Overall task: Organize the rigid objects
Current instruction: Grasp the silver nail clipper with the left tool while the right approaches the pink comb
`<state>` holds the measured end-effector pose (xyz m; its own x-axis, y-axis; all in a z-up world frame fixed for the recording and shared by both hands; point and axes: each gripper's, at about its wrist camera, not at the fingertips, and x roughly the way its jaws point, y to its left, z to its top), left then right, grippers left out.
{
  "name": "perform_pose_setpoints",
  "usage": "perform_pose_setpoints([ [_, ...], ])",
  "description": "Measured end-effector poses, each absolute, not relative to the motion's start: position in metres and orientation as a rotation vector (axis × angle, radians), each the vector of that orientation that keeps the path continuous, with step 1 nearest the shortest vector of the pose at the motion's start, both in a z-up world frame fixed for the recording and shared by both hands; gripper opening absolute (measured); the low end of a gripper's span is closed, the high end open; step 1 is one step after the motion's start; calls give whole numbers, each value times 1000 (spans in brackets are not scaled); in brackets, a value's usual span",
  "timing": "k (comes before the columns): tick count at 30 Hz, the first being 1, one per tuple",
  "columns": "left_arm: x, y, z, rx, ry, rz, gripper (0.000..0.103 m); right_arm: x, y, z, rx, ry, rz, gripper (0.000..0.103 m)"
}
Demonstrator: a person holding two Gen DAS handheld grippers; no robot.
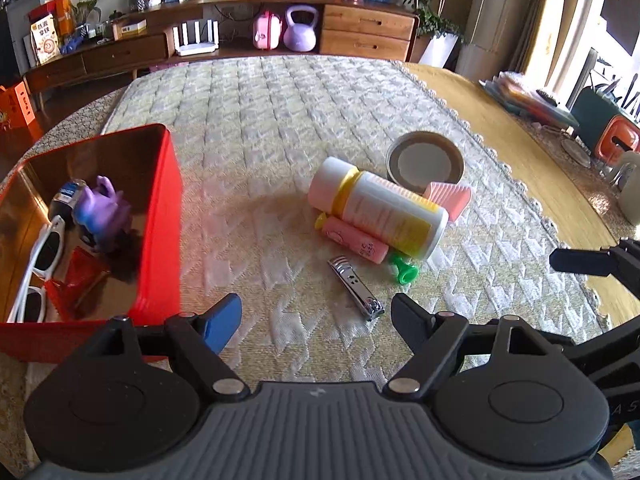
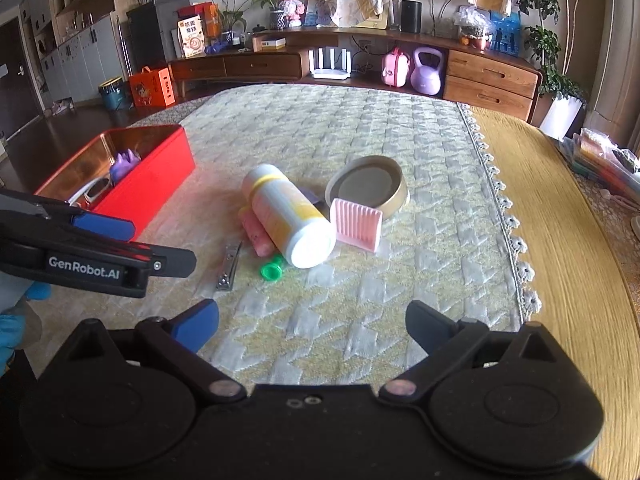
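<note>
A red tin box (image 1: pixel 160 216) (image 2: pixel 152 184) stands at the left and holds white sunglasses (image 1: pixel 44 256), a purple toy (image 1: pixel 102 210) and a dark item. A white-and-yellow bottle (image 1: pixel 380 212) (image 2: pixel 288 216) lies on a pink tube (image 1: pixel 354 242) in the middle of the cloth. Near them lie a nail clipper (image 1: pixel 356 288) (image 2: pixel 229 266), a green cap (image 1: pixel 404 270) (image 2: pixel 272 270), a pink ridged piece (image 2: pixel 356 224) and a round metal lid (image 1: pixel 424 160) (image 2: pixel 368 186). My left gripper (image 1: pixel 316 316) hangs open just short of the clipper. My right gripper (image 2: pixel 312 320) is open over bare cloth.
The quilted cloth (image 2: pixel 360 128) covers a yellow wooden table (image 2: pixel 560 200) whose bare part runs along the right. A low wooden sideboard (image 2: pixel 480 76) with a purple kettlebell stands behind. The left gripper's side (image 2: pixel 100 264) shows at the left of the right wrist view.
</note>
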<state>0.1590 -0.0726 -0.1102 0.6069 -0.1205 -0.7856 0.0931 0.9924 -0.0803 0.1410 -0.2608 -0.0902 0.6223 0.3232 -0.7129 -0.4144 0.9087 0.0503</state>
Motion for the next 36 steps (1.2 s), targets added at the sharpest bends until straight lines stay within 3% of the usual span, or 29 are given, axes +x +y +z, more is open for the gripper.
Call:
perform_pose_setpoints([
  [13, 173, -95, -136, -10, 922, -127, 82, 201, -288, -105, -125, 796, 376, 82],
  [21, 176, -106, -142, 34, 893, -122, 80, 228, -274, -120, -177, 818, 408, 57],
  [27, 175, -111, -140, 67, 862, -150, 53, 237, -269, -124, -181, 824, 436, 42],
  [29, 175, -112, -139, 71, 856, -159, 33, 238, -268, -124, -185, 816, 449, 38],
  [36, 177, -111, -139, 87, 857, -173, 13, 239, -265, -122, -171, 814, 476, 17],
])
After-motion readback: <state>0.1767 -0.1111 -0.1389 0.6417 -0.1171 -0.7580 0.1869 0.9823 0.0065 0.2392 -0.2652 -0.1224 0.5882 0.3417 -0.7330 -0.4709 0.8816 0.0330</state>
